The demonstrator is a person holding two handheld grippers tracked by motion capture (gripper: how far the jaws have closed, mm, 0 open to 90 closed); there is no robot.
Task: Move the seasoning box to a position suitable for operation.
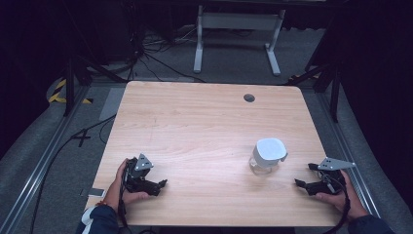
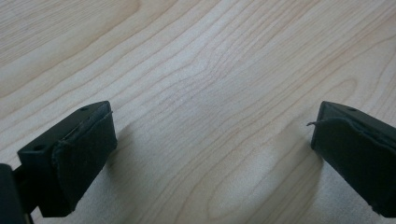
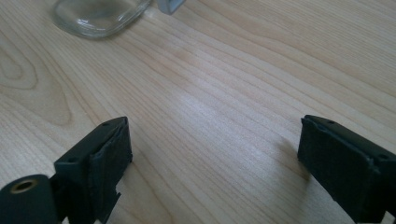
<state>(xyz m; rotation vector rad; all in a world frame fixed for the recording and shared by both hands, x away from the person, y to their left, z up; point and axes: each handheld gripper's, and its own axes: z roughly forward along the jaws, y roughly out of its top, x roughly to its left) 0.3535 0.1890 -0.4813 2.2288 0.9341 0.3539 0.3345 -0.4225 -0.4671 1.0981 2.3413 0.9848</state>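
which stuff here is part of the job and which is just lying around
Part of the job:
- clear glass jar with a white square lid
- left hand-held gripper, open
- right hand-held gripper, open

Just lying about:
- small silver flat object at the table's left edge
- dark round grommet in the tabletop

My left gripper (image 1: 163,183) rests low at the near left, jaws wide apart; my right gripper (image 1: 298,183) mirrors it, jaws spread, nothing between them.
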